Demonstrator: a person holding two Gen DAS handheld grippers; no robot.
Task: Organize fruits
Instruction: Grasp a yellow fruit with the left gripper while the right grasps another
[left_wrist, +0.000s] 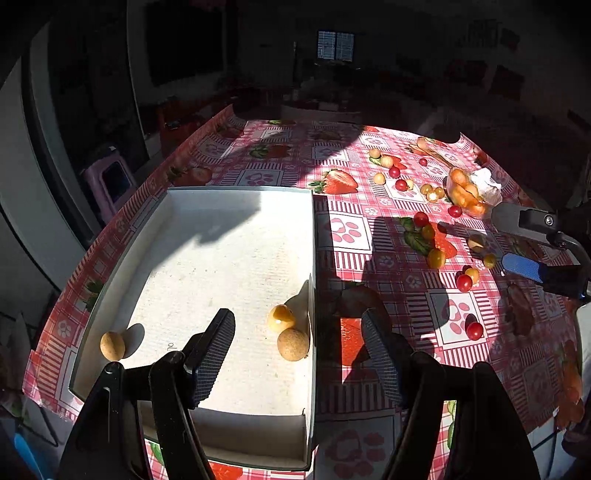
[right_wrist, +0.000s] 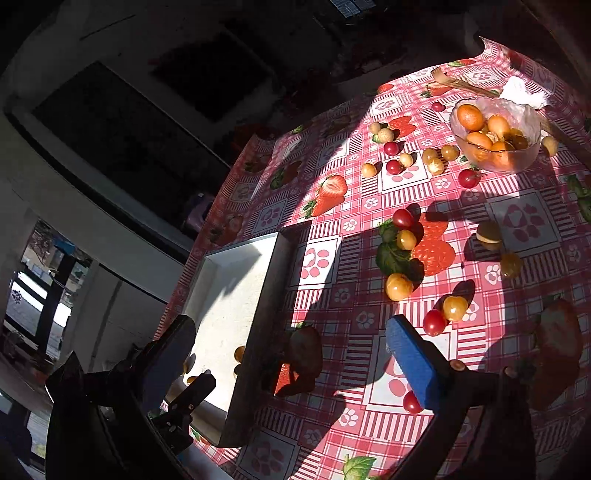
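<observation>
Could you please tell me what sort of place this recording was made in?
Probably a home dining room or kitchen: a strawberry-print tablecloth covers the table, a glass bowl holds fruit, and a barred window shows at the back.

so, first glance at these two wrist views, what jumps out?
The red checked tablecloth with printed strawberries dominates, strewn on its right half with loose red and yellow fruits such as a red cherry tomato. A white tray sits at left, holding three small fruits near its front. At far right a glass bowl holds orange fruits; both the left gripper and the right gripper are open and empty.
</observation>
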